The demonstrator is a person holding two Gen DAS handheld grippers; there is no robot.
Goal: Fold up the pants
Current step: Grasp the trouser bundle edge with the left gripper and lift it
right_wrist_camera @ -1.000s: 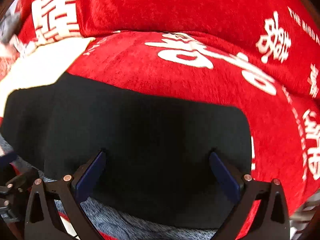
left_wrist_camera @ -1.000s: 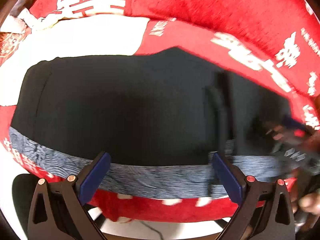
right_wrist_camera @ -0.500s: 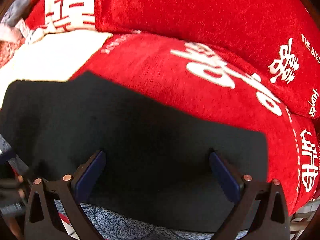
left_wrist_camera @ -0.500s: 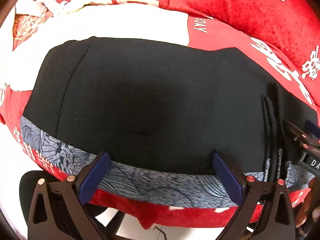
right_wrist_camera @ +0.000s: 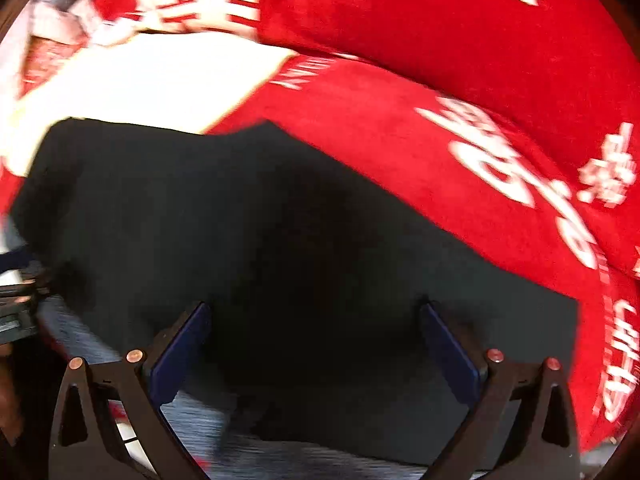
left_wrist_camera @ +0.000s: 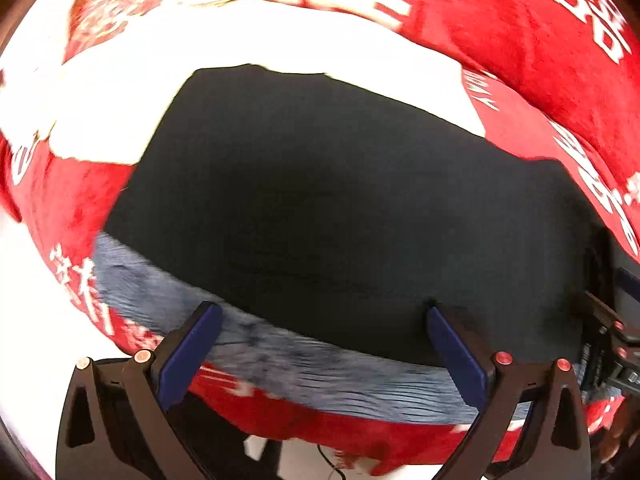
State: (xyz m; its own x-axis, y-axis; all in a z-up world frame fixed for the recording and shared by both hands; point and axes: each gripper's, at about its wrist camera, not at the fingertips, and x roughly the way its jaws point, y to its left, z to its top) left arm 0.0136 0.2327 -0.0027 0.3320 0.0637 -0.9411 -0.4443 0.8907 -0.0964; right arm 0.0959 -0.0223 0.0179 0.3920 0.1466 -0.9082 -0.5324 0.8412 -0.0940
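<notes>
The black pants lie flat and folded on a red blanket; they also fill the right wrist view. A blue-grey patterned cloth sticks out under their near edge. My left gripper is open and empty, its jaws straddling the near edge of the pants. My right gripper is open and empty above the right part of the pants. The right gripper shows at the right edge of the left wrist view.
A red blanket with white characters covers the surface, with a raised red fold behind. A white patch lies beyond the pants. White floor shows past the near left edge.
Both grippers have drawn back and shifted left over the pants. The pants lie still. The jaws stay open.
</notes>
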